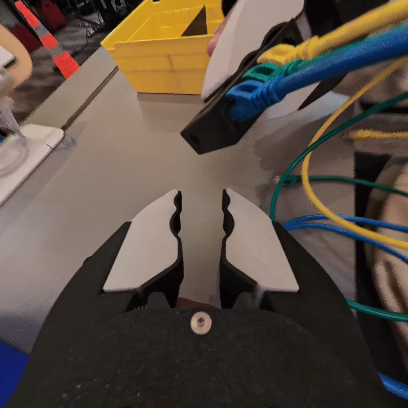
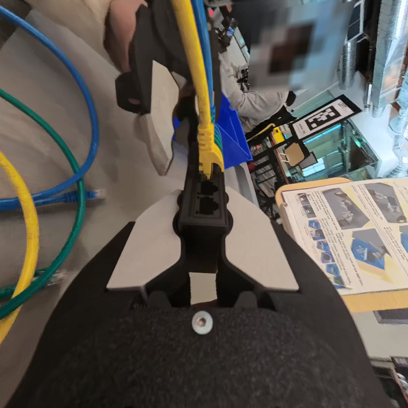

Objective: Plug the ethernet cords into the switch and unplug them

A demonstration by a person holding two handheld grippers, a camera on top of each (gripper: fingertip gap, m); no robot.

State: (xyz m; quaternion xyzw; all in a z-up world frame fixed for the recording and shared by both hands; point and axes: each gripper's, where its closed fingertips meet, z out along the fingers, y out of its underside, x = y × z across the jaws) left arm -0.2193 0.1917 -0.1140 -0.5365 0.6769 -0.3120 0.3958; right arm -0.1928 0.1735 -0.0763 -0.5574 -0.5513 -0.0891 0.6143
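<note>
My right gripper (image 2: 203,196) is shut on the black switch (image 2: 203,231) and holds it above the table. A yellow cord plug (image 2: 207,154) sits in a port, with the green plug (image 2: 217,141) just behind it. The two ports nearest the gripper are empty. In the left wrist view the switch (image 1: 212,132) hangs tilted between the right gripper's white fingers (image 1: 234,39), with blue (image 1: 260,95), green (image 1: 260,71) and yellow (image 1: 280,53) plugs in it. My left gripper (image 1: 202,194) is open and empty, below and short of the switch.
A yellow bin (image 1: 163,57) stands at the far end of the grey table (image 1: 110,176). Cord loops lie at the right (image 1: 309,187), with a loose blue plug end (image 2: 95,194). A blue bin (image 2: 231,136) and a clipboard with a picture sheet (image 2: 353,231) are nearby.
</note>
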